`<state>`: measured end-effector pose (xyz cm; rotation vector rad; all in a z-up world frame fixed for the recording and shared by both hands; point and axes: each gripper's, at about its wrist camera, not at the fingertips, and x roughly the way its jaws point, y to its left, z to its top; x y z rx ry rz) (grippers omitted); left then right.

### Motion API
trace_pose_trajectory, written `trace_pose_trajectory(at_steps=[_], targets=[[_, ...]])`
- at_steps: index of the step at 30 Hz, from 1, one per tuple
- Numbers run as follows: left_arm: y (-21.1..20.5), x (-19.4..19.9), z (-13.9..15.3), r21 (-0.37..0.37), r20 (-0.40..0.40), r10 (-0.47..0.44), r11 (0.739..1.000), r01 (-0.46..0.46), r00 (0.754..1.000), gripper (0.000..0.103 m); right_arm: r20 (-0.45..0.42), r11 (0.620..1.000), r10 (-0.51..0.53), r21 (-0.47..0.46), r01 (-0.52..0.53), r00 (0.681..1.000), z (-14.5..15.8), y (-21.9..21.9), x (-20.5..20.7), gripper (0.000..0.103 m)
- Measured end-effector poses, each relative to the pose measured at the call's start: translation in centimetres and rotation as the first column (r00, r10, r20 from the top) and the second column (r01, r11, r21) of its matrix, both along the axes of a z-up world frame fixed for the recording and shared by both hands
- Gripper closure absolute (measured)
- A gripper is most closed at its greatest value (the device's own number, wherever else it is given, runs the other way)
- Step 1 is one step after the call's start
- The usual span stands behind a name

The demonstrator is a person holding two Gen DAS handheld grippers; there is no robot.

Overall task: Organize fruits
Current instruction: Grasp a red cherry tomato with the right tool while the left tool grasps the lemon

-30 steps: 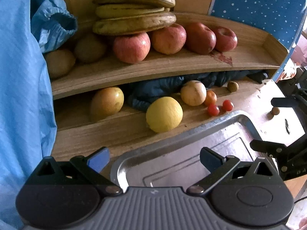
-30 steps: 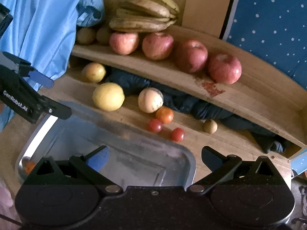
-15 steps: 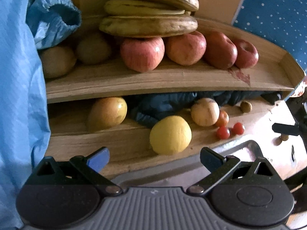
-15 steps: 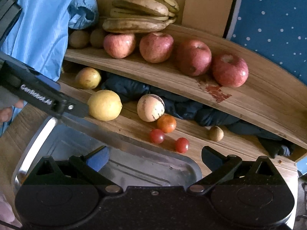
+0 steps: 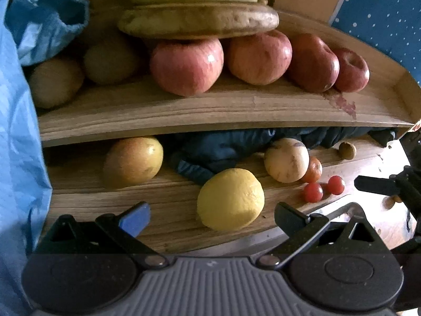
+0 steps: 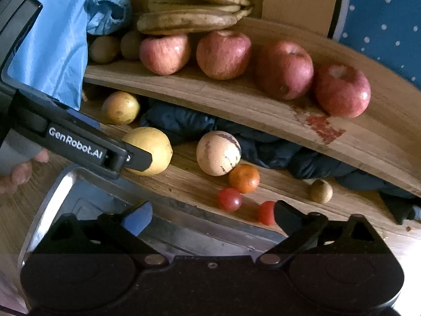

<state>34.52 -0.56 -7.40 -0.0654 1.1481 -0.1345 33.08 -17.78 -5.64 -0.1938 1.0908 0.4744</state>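
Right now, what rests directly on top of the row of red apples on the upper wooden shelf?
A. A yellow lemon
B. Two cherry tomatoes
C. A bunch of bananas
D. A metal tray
C. The bananas lie stacked on the apples on the upper shelf, while the lemon, tomatoes and tray are all lower down.

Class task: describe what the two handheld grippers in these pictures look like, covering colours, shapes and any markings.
Both have black angular fingers on linkage arms with metal pivot pins. The left gripper has a grey ribbed body; the right gripper has a black speckled one. Each carries one blue pad. White lettering, GenRobot.AI, runs along the left gripper's finger.
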Motion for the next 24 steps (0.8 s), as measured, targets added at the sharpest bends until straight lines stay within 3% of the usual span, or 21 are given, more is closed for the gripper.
trace_pose_trajectory(at_steps=[5,14,24], targets=[[-0.2,0.5,-0.6,-0.004,-0.019,0.002,1.0,-0.003,1.0,0.001,-0.025,1.0,-0.002,-0.004,0.002,1.0,-0.8,0.2,0.8,0.014],[-0.5,1.1,-1.2,-0.007,-0.043,0.011,1.0,-0.011,0.999,0.001,-0.035,1.0,0.011,-0.027,-0.012,0.999,-1.8,0.6,1.9,0.035],[-1.3,1.5,-1.7,0.008,-0.062,0.013,1.0,-0.012,0.998,0.001,-0.058,1.0,-0.019,-0.01,0.019,0.998,-2.4,0.4,2.9,0.04]])
